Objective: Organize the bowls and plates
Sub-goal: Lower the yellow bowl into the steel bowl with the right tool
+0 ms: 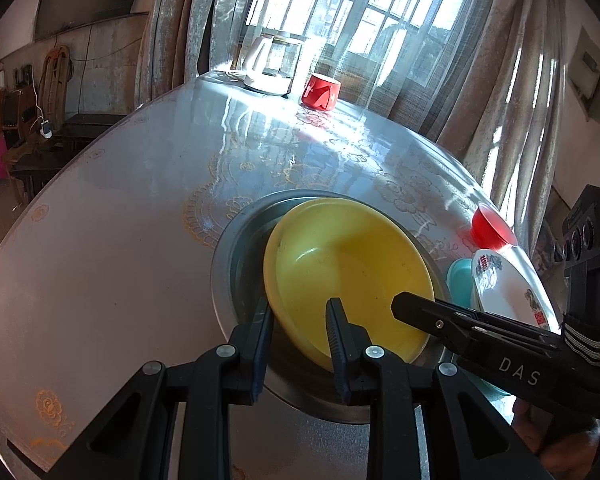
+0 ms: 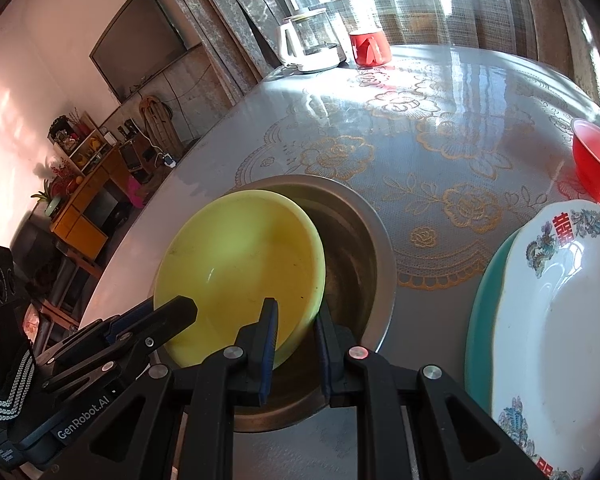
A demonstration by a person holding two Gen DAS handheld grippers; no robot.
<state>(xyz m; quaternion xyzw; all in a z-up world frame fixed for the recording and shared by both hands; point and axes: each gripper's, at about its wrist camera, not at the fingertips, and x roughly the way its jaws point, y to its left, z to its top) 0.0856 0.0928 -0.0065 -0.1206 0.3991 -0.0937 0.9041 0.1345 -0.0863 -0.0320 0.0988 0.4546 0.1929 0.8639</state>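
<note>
A yellow bowl (image 1: pixel 352 268) sits tilted inside a wide steel basin (image 1: pixel 236 248) on the round table. My left gripper (image 1: pixel 300 320) is open with its jaws either side of the bowl's near-left rim. My right gripper (image 2: pixel 296 320) is open with its jaws astride the bowl's (image 2: pixel 240 268) right rim; it shows in the left wrist view (image 1: pixel 412 306) at the right. A white patterned plate (image 2: pixel 560 320) lies on a teal plate (image 2: pixel 480 320) to the right. A small red bowl (image 2: pixel 594 160) stands beyond them.
A white-based glass kettle (image 1: pixel 272 64) and a red cup (image 1: pixel 320 92) stand at the table's far edge by the curtained window. The steel basin (image 2: pixel 364 248) takes up the near middle. Shelves and a TV (image 2: pixel 136 44) line the left wall.
</note>
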